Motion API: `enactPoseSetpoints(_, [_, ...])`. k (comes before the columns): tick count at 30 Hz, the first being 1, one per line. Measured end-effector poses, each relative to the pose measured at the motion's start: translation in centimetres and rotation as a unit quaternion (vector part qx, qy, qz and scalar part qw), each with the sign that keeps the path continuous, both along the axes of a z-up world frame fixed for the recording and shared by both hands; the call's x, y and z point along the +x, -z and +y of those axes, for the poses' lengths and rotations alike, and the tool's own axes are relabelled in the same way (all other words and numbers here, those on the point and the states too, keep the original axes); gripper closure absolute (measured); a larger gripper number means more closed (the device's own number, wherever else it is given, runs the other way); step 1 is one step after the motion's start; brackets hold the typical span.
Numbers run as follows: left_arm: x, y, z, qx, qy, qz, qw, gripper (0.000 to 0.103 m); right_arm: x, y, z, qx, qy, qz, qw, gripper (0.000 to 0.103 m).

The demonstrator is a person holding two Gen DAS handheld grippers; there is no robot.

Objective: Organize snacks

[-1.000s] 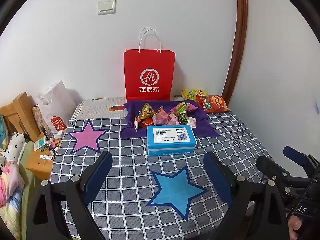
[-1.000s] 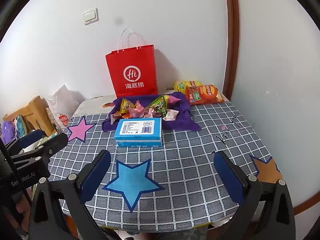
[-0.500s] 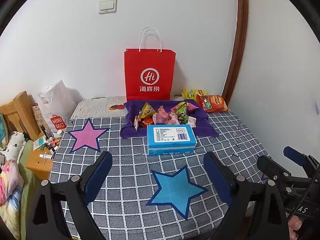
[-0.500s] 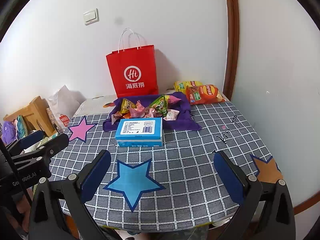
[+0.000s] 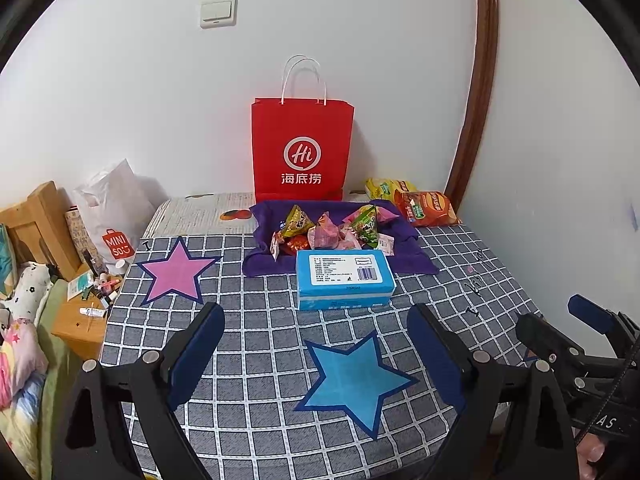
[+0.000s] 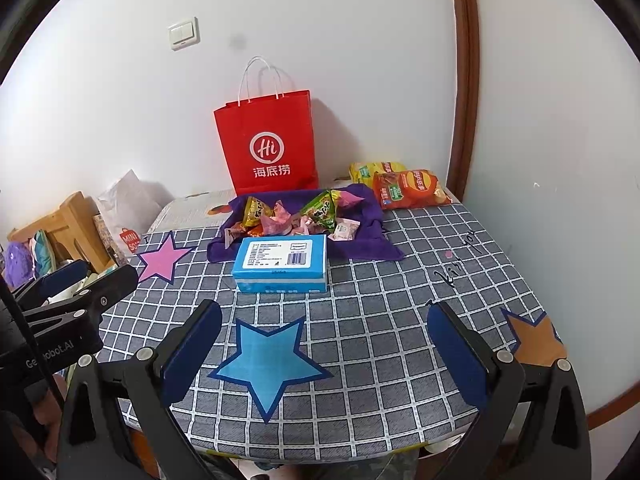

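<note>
Several small snack packets [image 5: 332, 228] [image 6: 296, 214] lie heaped on a purple cloth [image 5: 416, 256] [image 6: 372, 240] at the back of the checked table. A blue box [image 5: 344, 280] [image 6: 282, 262] lies just in front of the cloth. Behind it a red paper bag [image 5: 302, 152] [image 6: 268, 144] stands upright against the wall. Two crisp bags [image 5: 426, 208] [image 6: 404, 186], one yellow and one orange, lie at the back right. My left gripper [image 5: 316, 356] hangs open over the near table, with nothing between its fingers. My right gripper [image 6: 324, 352] is open too, above a blue star, well short of the box.
The grey checked tablecloth [image 5: 248, 340] [image 6: 400, 300] bears a pink star [image 5: 176, 274], a blue star [image 5: 354, 376] [image 6: 266, 360] and an orange star [image 6: 534, 340]. A white shopping bag [image 5: 116, 208], a wooden stand [image 5: 44, 224] and bedding crowd the left side. Walls close the back and right.
</note>
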State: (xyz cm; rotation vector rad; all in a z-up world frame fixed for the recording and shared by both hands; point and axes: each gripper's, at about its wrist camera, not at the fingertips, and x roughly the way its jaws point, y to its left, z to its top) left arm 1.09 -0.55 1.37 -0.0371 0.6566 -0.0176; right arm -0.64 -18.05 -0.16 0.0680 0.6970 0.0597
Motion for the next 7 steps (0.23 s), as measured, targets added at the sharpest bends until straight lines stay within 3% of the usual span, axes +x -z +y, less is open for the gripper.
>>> enactPoseSetpoints(7, [-0.08,0.04,-0.07,0.003,-0.002,-0.003,1.0,0.01,-0.14,-0.06,0.19,0.001,-0.003,-0.002,1.0,0.002])
